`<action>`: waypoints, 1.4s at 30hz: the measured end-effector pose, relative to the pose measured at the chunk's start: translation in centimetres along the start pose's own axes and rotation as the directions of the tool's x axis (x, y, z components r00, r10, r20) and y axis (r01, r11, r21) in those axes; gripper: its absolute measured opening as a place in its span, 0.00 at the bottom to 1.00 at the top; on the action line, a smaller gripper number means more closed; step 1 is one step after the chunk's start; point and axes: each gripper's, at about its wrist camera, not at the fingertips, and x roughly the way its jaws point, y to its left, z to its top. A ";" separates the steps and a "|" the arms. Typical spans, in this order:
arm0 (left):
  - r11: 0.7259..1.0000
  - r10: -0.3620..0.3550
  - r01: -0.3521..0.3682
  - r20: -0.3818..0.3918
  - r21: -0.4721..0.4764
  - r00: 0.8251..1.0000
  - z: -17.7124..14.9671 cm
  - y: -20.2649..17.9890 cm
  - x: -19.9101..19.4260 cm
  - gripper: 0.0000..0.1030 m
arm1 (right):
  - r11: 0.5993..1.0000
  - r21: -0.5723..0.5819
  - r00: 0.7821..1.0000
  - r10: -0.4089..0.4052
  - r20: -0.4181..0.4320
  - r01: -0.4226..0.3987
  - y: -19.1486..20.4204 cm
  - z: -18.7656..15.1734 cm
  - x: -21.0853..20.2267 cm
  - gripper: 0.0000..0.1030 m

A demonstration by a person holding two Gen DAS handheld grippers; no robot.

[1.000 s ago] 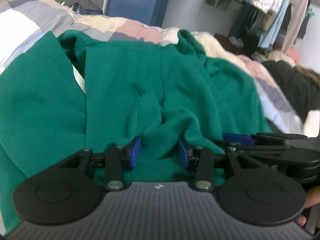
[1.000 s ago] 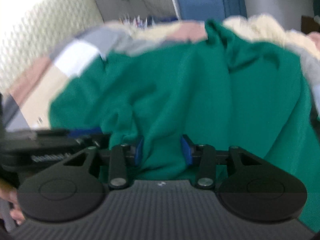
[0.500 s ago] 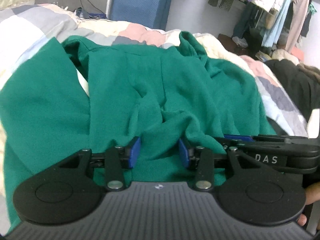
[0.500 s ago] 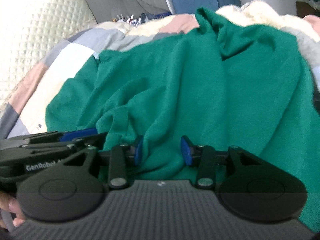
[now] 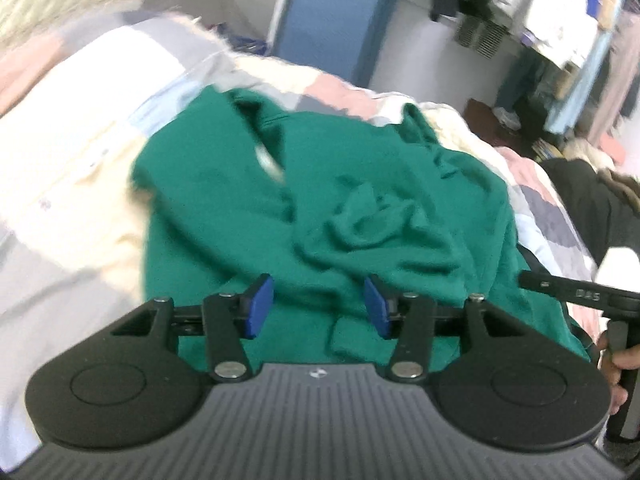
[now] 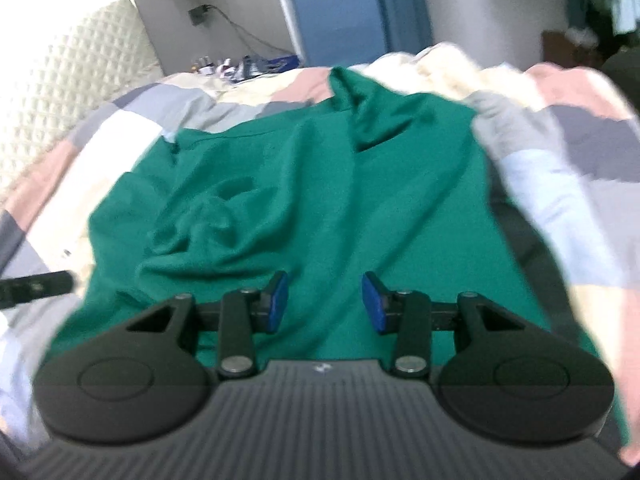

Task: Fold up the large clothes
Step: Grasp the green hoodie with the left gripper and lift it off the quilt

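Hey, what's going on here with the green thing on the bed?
A person holding a gripper in each hand is folding a large green garment spread over a patchwork quilt on a bed. The left gripper has just been opening its jaws; both it and the right gripper now stand open above the fabric, gripping nothing. The garment lies rumpled, with a bunched knot of folds in its middle, so the fold looks unfinished. Both views are motion-blurred.

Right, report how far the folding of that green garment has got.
Done: the green garment is spread on the patchwork quilt, but rumpled. In hand: the left gripper has just been opening its fingers, with cloth loose between them, unpinched. Left: smoothing and every fold.
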 end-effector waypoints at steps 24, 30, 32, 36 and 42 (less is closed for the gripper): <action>0.825 -0.228 0.129 -0.114 -0.550 0.967 -7.0 15.3 2.3 0.63 | 0.803 0.532 0.963 -0.226 -0.146 0.269 -14.8 -3.7 -1.5 0.82; 0.843 -0.280 0.192 -0.106 -0.503 0.954 -7.1 13.1 2.4 0.68 | 0.799 0.541 0.963 -0.184 -0.195 0.262 -16.4 -4.5 0.1 0.82; 0.829 -0.328 0.244 -0.085 -0.504 0.941 -7.0 12.9 1.9 0.68 | 0.801 0.548 0.968 -0.158 -0.195 0.241 -16.5 -4.7 0.2 0.84; 0.727 -0.478 0.402 0.010 -0.557 0.878 -7.0 13.1 0.2 0.68 | 0.812 0.573 0.988 -0.031 -0.151 0.113 -15.7 -4.7 0.4 0.84; 0.712 -0.475 0.365 -0.029 -0.599 0.880 -7.8 13.0 -0.2 0.68 | 0.764 0.625 0.977 0.215 -0.008 -0.163 -14.5 -4.1 -0.1 0.85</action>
